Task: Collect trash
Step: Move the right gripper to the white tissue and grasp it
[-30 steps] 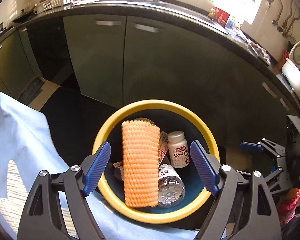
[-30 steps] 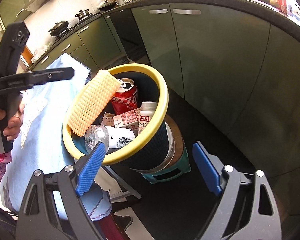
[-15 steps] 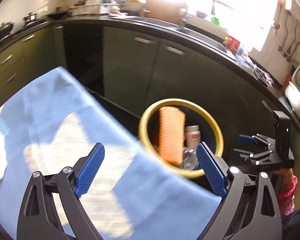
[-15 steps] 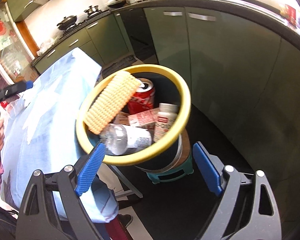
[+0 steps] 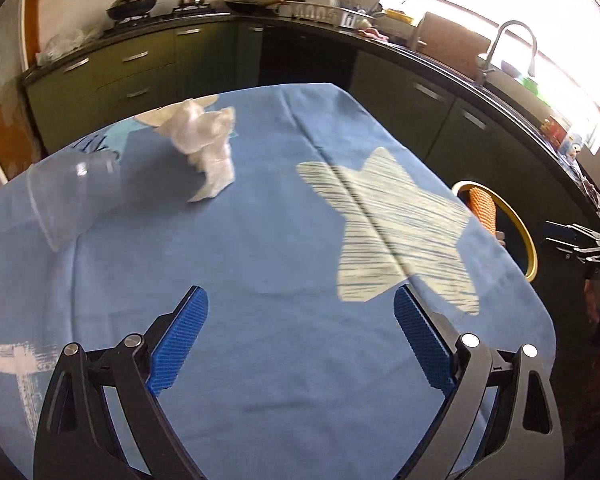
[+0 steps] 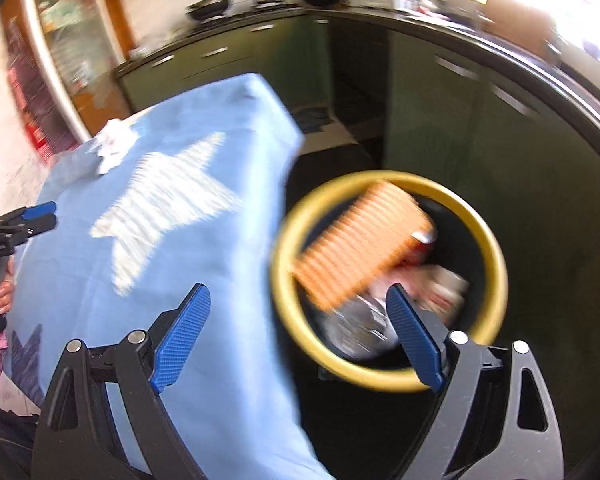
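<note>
My left gripper (image 5: 298,342) is open and empty above the blue tablecloth (image 5: 260,248). A crumpled white plastic bag (image 5: 206,148) and a clear plastic cup (image 5: 66,200) on its side lie at the cloth's far left. The yellow-rimmed bin (image 5: 522,232) stands past the table's right edge, with orange foam netting (image 5: 484,210) in it. My right gripper (image 6: 298,334) is open and empty, above the gap between the cloth (image 6: 160,240) and the bin (image 6: 496,256). The bin holds the netting (image 6: 360,248), a bottle and a can, all blurred. The bag (image 6: 114,148) shows far left.
Green kitchen cabinets (image 5: 148,64) and a dark counter with a sink tap (image 5: 516,44) run behind and to the right of the table. A stove with pans (image 5: 132,2) is at the back left. Dark floor (image 6: 340,128) lies between table and cabinets.
My left gripper has swung left from over the bin to over the tablecloth. My right gripper has risen and turned left, so the bin now sits under its right finger.
</note>
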Tool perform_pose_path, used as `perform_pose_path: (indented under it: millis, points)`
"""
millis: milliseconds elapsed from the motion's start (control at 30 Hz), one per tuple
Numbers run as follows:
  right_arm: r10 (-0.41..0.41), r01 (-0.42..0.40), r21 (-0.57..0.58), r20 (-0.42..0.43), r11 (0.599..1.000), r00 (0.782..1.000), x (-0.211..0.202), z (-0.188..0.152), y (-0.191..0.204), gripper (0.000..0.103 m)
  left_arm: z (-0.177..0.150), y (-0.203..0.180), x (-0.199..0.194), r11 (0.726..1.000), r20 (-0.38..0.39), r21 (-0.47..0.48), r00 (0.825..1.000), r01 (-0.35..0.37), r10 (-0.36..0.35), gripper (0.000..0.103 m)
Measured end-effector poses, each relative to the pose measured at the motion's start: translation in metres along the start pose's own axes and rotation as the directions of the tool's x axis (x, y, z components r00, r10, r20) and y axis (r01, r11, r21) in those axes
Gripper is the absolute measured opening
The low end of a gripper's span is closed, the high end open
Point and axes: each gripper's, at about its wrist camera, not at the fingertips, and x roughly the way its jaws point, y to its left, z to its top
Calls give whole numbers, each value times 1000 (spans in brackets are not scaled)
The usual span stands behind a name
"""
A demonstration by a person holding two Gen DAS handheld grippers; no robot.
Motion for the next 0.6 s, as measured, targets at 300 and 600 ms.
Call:
perform_pose_path:
  millis: [300,600]
  points:
    - [209,-216,-135,-62,967,976,57,94,125,85,-20,44,6,998,-17,-42,999,-38,37,93]
    - [321,-338,-84,-172,937,931,121,190,218,85,-23,45,-3,998,-7,-53,1000,-21,20,97]
